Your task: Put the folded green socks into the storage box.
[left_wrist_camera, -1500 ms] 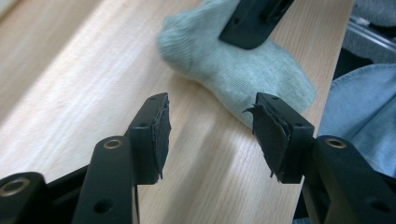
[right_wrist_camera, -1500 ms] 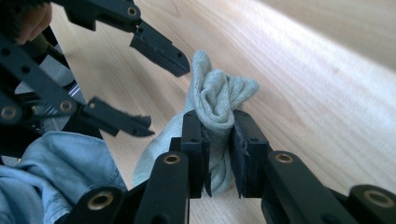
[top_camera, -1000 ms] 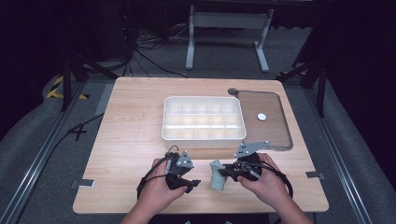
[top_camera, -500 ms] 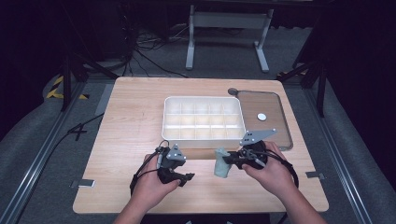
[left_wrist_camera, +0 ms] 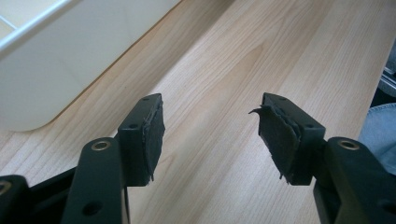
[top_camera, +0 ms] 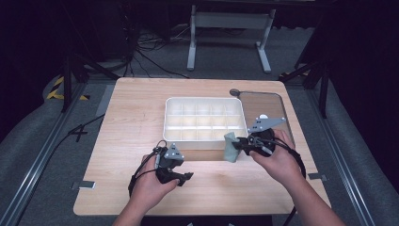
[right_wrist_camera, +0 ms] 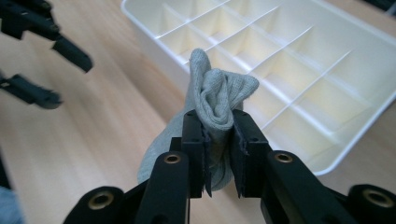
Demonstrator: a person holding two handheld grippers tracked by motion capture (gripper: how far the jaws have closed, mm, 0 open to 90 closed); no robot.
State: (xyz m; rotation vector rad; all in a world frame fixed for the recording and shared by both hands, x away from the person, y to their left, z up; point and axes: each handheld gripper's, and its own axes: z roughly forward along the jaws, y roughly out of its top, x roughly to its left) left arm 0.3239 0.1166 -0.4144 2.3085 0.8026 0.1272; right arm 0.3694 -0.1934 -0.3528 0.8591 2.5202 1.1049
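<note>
Nearest me, the left gripper (top_camera: 184,177) hovers low over the bare worktop (top_camera: 131,122), its fingers (left_wrist_camera: 145,135) spread wide with nothing between them. Just right of it, the right gripper (right_wrist_camera: 218,140) has its fingers pinched tight on a bunched grey sock (right_wrist_camera: 215,100), which hangs off the wood at the near right corner of the white divided organiser tray (top_camera: 171,136). Beyond that, the tray's compartments sit side by side in rows, and a clear lid (top_camera: 275,106) lies against its right side.
</note>
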